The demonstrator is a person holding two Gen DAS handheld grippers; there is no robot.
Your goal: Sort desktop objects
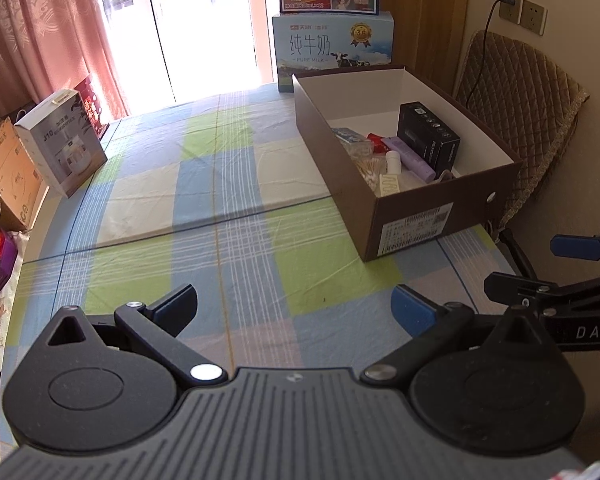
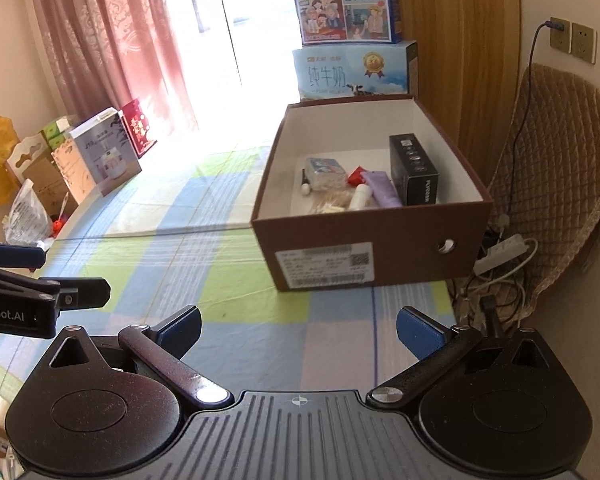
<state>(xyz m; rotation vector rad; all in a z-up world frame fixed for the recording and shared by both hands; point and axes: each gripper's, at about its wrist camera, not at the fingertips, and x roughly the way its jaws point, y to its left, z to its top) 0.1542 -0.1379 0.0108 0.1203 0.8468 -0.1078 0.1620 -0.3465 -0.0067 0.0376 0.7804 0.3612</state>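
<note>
Brown cardboard box sits at the counter's far right corner — small items already gathered inside. Left hand-held gripper and right hand-held gripper hover spread and empty near the front edge, seemingly because sorting looks done.

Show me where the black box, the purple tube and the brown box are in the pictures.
black box [image 2: 414,168]: right wrist view, on its top face.
purple tube [image 2: 384,190]: right wrist view, on the middle of its body.
brown box [image 1: 440,216]: left wrist view, on its near outer wall, beside the label.
</note>
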